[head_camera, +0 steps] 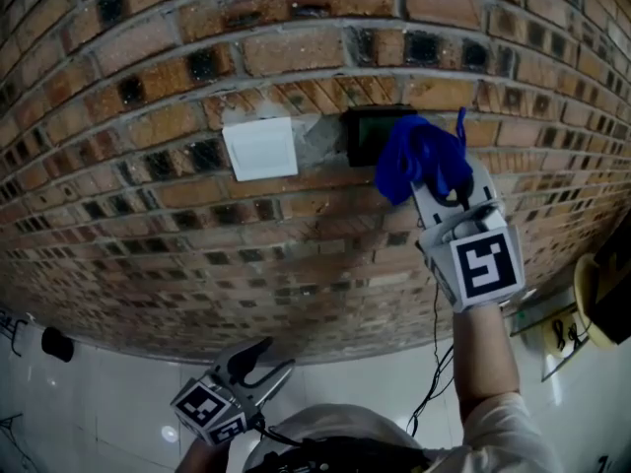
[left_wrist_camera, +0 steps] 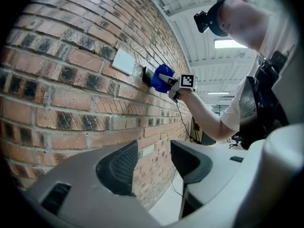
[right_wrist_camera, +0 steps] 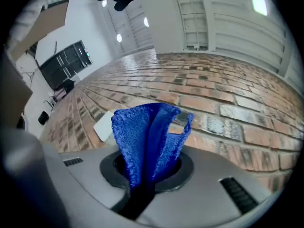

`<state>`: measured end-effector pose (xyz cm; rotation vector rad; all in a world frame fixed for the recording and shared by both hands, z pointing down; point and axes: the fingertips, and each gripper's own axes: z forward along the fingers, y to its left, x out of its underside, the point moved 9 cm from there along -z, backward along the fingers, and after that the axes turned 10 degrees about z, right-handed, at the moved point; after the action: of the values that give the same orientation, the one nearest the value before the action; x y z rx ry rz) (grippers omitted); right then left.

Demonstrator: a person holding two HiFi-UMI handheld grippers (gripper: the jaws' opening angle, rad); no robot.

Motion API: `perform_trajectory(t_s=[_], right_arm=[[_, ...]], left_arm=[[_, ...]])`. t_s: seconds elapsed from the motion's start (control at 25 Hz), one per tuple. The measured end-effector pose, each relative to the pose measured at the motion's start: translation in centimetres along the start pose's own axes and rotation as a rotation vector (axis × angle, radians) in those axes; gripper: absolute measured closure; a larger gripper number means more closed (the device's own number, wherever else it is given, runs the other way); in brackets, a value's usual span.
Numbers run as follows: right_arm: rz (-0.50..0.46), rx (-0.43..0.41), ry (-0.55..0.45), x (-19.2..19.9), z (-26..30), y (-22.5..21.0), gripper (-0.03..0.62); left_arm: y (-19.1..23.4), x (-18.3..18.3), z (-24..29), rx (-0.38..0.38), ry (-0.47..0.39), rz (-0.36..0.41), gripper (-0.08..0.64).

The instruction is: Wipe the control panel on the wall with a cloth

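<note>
A dark control panel (head_camera: 367,134) is set into the brick wall, just right of a white switch plate (head_camera: 260,148). My right gripper (head_camera: 441,189) is raised to the wall and shut on a blue cloth (head_camera: 419,156), which lies against the panel's right part and hides it. In the right gripper view the folded blue cloth (right_wrist_camera: 148,137) sticks up from between the jaws and covers most of the panel; the white plate (right_wrist_camera: 105,126) shows to its left. My left gripper (head_camera: 264,359) hangs low, away from the wall, open and holding nothing (left_wrist_camera: 151,162).
The brick wall (head_camera: 197,235) fills the head view. A black cable (head_camera: 435,363) hangs down the wall below my right arm. At the right edge sits a yellowish round object (head_camera: 592,294). A small dark object (head_camera: 56,343) lies on the pale floor at the left.
</note>
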<state>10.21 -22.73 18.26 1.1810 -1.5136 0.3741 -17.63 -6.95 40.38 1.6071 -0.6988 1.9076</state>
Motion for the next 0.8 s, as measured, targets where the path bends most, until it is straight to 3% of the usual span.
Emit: perform_trajectory(t_s=[0.16, 0.4, 0.68, 0.8], right_arm=[[0.003, -0.107, 0.003, -0.4, 3.2, 3.9, 0.502], [0.000, -0.115, -0.027, -0.6, 5.4, 4.5, 0.502], [0.013, 0.028, 0.010, 0.5, 1.9, -1.3, 0.502], [-0.029, 0.091, 0.030, 1.5, 0.3, -4.7, 0.502]], left_arm=[[-0.1, -0.4, -0.4, -0.012, -0.026, 0.002, 0.354], [0.2, -0.3, -1.5, -0.041, -0.034, -0.015, 0.354], [0.3, -0.1, -0.5, -0.011, -0.029, -0.015, 0.354], [0.1, -0.3, 0.3, 0.010, -0.029, -0.011, 0.354]])
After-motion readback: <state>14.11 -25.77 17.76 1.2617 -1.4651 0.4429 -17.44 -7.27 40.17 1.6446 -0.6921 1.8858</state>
